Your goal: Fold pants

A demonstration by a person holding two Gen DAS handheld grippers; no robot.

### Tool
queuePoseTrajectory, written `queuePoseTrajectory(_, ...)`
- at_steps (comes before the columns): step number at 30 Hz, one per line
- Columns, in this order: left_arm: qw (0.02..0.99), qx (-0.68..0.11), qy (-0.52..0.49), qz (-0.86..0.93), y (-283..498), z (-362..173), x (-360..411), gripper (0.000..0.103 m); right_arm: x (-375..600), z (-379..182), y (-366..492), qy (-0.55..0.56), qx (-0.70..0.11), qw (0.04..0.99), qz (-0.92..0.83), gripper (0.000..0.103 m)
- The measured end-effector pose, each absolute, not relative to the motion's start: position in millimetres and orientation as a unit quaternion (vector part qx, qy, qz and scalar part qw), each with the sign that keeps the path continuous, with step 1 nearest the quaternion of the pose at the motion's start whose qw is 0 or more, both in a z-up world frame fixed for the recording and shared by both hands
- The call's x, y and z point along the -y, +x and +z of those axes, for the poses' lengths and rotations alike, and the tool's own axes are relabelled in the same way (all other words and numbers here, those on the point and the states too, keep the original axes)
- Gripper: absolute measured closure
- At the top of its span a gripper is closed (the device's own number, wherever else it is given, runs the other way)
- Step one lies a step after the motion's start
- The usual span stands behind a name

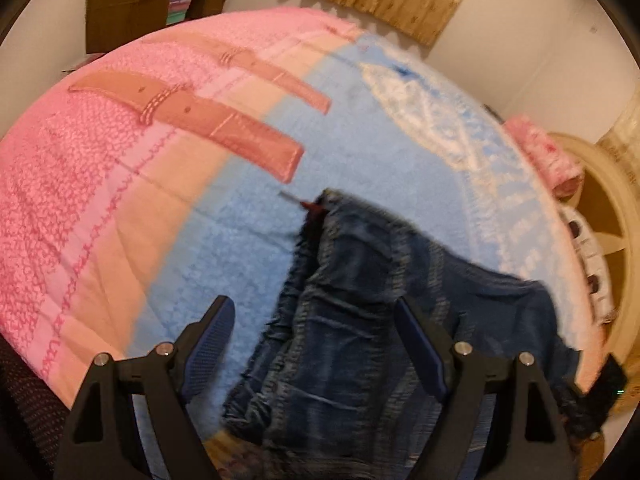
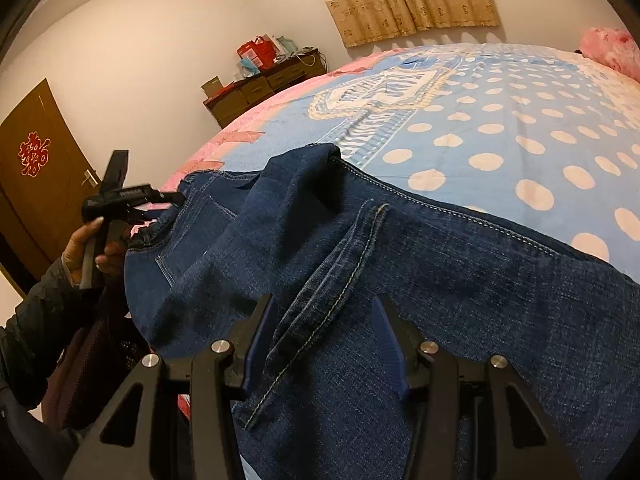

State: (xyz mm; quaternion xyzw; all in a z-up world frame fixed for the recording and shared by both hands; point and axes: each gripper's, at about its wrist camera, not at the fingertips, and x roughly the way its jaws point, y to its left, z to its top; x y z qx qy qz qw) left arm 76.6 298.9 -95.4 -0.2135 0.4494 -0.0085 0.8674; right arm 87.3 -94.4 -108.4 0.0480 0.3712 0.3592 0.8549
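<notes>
In the left wrist view, the left gripper (image 1: 316, 344) hangs over the near edge of the bed (image 1: 120, 184) with its fingers spread wide and nothing between them. The jeans (image 1: 352, 320) lie below in a rumpled heap on the blue part of the bedspread, one end reaching away toward the middle of the bed. The picture is blurred, so I cannot tell which part of the jeans sits under the fingers. The wide spread suits a grab at bunched cloth.

In the right wrist view, the right gripper (image 2: 324, 340) also stands open, its fingers on either side of a raised fold with a stitched seam but not closed on it. The jeans (image 2: 440, 264) stretch across the dotted bedspread (image 2: 520, 128), with the waist end off to the left. There the left gripper (image 2: 120, 196), held in the person's hand (image 2: 90, 248), sits right by the waistband, likely to take that end while the right works the seam. The jeans are not yet flat, so folding looks barely begun.
</notes>
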Motion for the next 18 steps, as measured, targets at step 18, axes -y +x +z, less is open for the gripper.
queuePoseTrajectory(18,0.855,-0.499,-0.136,-0.018,91,-113,-261,0.018,93,-112,93,0.05,-0.367,0.851,0.372,0.052)
